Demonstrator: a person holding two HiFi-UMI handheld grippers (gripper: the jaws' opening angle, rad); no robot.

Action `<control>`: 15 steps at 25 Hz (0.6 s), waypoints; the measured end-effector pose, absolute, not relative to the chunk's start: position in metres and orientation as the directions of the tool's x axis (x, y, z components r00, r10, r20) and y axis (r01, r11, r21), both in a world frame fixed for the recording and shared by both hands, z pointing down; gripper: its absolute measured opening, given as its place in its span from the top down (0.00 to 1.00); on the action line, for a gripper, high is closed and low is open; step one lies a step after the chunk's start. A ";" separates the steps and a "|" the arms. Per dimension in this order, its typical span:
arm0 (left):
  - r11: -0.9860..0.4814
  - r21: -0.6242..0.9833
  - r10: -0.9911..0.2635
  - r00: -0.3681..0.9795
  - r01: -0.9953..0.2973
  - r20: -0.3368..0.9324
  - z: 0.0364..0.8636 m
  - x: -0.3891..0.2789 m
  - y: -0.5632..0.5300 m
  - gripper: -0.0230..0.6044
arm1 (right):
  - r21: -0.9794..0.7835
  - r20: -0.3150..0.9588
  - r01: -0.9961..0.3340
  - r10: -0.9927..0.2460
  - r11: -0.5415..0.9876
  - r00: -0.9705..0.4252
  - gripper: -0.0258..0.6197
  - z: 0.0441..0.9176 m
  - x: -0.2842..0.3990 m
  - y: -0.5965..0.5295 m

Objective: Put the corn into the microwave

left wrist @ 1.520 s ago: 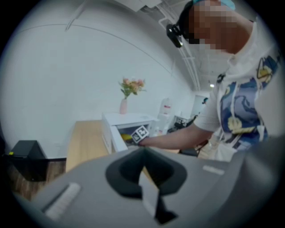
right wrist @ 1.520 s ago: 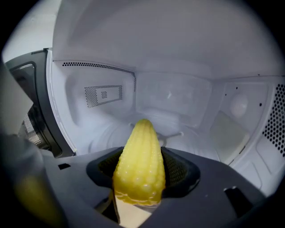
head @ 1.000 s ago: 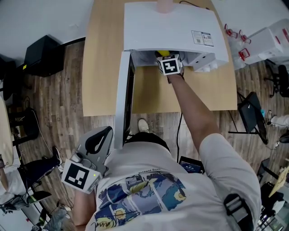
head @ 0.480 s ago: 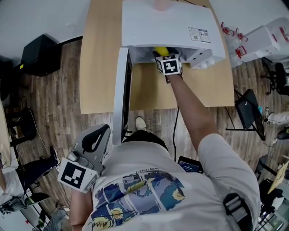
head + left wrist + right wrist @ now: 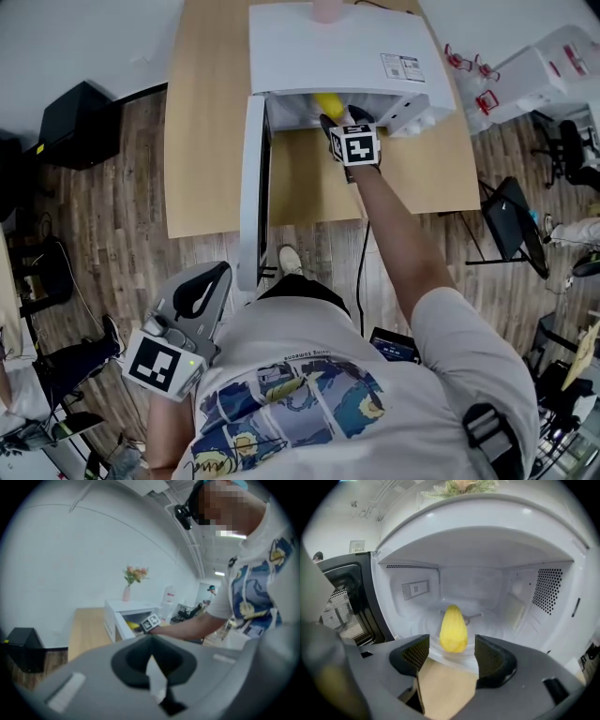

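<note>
The yellow corn (image 5: 453, 629) lies on the turntable inside the white microwave (image 5: 534, 597), its blunt end toward me. My right gripper (image 5: 446, 652) is open just outside the opening, a jaw on each side and short of the corn, not touching it. From the head view the right gripper (image 5: 342, 118) sits at the mouth of the microwave (image 5: 337, 47), with the corn (image 5: 328, 103) showing under the top edge. The door (image 5: 251, 187) is swung wide open to the left. My left gripper (image 5: 217, 277) hangs low beside my hip, shut and empty.
The microwave stands on a wooden table (image 5: 211, 112), with a pink vase (image 5: 326, 9) on top of it. A black box (image 5: 80, 122) sits on the floor to the left. White bins (image 5: 544, 66) and a chair are on the right.
My right gripper has drawn back a little from the microwave's opening while the corn stays inside. The left gripper has stayed by my side.
</note>
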State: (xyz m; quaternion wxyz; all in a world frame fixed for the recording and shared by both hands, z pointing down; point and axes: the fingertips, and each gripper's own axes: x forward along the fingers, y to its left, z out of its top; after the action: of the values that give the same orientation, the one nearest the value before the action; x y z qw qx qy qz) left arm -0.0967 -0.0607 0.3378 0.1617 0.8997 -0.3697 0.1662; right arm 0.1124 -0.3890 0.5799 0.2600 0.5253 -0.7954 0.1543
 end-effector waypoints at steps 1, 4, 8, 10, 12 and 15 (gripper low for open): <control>-0.678 0.169 -0.609 0.675 -0.716 0.416 0.337 -0.098 -0.058 0.95 | 0.022 0.577 -0.918 -0.755 0.396 -0.312 0.55 0.579 0.114 -0.383; -0.689 0.173 -0.602 0.689 -0.704 0.403 0.336 -0.104 -0.048 0.95 | 0.017 0.575 -0.925 -0.761 0.379 -0.301 0.55 0.573 0.119 -0.364; -0.705 0.175 -0.594 0.707 -0.687 0.384 0.334 -0.112 -0.032 0.95 | 0.027 0.560 -0.931 -0.777 0.364 -0.288 0.55 0.563 0.119 -0.334; -0.711 0.175 -0.590 0.714 -0.681 0.377 0.334 -0.117 -0.023 0.95 | 0.019 0.555 -0.934 -0.781 0.358 -0.288 0.55 0.559 0.117 -0.316; -0.715 0.177 -0.587 0.718 -0.676 0.373 0.336 -0.124 -0.013 0.95 | 0.015 0.552 -0.934 -0.782 0.357 -0.290 0.61 0.557 0.113 -0.296; -0.719 0.181 -0.584 0.724 -0.672 0.367 0.338 -0.134 0.003 0.95 | 0.003 0.546 -0.934 -0.783 0.357 -0.297 0.64 0.554 0.107 -0.266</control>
State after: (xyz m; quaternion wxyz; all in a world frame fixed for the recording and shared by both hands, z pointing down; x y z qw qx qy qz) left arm -0.1344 0.0032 0.3380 0.1524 0.9158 -0.3428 0.1435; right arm 0.1066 -0.2659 0.5538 0.2354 0.5439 -0.7893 0.1603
